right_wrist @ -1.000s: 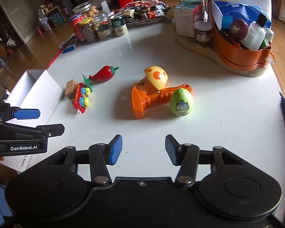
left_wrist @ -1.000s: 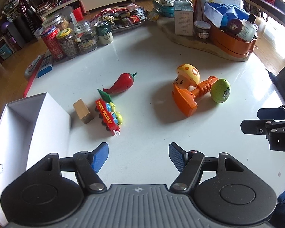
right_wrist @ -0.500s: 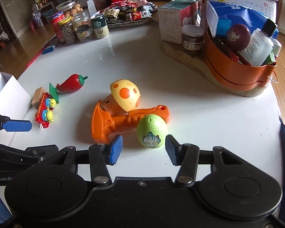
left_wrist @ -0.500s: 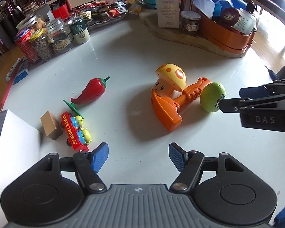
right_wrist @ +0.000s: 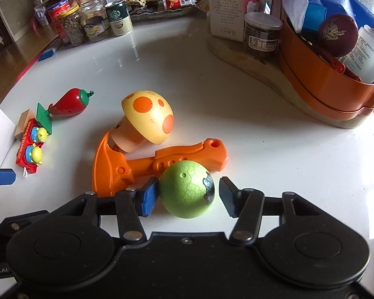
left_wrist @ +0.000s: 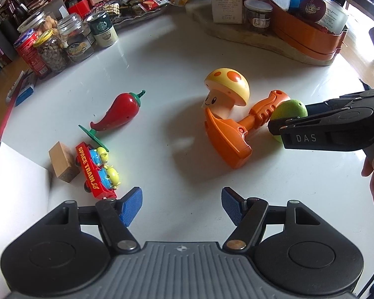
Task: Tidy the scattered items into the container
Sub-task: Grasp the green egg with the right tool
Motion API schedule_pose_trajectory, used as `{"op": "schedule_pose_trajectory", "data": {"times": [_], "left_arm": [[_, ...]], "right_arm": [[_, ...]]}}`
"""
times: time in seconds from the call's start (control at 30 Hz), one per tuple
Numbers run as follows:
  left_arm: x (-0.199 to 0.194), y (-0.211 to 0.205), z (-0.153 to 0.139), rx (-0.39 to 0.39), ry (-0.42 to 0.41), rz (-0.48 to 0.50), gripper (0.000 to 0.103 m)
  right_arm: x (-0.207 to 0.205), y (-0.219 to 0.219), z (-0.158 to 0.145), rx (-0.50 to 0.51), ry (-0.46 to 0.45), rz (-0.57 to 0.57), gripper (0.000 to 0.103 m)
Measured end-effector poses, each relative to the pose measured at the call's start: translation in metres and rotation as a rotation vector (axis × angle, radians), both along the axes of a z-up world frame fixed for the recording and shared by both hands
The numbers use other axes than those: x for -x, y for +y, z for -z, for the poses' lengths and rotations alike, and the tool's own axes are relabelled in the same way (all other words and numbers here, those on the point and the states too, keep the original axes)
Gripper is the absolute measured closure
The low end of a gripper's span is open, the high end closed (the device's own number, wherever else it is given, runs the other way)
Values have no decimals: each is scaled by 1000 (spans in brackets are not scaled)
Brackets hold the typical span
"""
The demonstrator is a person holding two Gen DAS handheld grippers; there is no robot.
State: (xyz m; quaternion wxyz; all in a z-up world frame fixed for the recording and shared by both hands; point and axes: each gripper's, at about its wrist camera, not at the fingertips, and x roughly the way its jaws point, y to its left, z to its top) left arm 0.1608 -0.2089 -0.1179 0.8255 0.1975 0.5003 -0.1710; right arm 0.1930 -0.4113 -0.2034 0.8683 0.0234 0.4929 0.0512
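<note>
My right gripper [right_wrist: 188, 196] is open, with its fingers on either side of a green egg toy [right_wrist: 187, 189] that rests on the white table; the egg also shows in the left wrist view [left_wrist: 290, 109]. An orange toy axe [right_wrist: 142, 167] and a yellow mushroom toy [right_wrist: 147, 119] lie just behind it. A red chili [left_wrist: 122, 112], a red toy train [left_wrist: 97, 172], a flat green piece [left_wrist: 93, 135] and a wooden block [left_wrist: 62, 162] lie at the left. My left gripper [left_wrist: 182, 205] is open and empty above the table. The white box [left_wrist: 17, 182] is at the far left.
Jars and cans [left_wrist: 62, 42] stand at the back left. A snack tray [left_wrist: 134, 2] sits behind them. An orange basket [right_wrist: 331, 94] full of items rests on a wooden board [right_wrist: 259, 67] at the back right, beside a carton [right_wrist: 229, 12].
My right gripper has moved forward and down until its open fingers flank the green egg. My left gripper has shifted right, away from the white box.
</note>
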Motion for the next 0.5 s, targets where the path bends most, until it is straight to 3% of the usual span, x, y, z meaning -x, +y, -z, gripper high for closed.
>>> {"op": "schedule_pose_trajectory", "data": {"times": [0.27, 0.5], "left_arm": [[6, -2, -1, -5, 3, 12, 32], [13, -3, -5, 1, 4, 20, 32]], "right_arm": [[7, -5, 1, -3, 49, 21, 53], [37, -15, -4, 14, 112, 21, 53]]}}
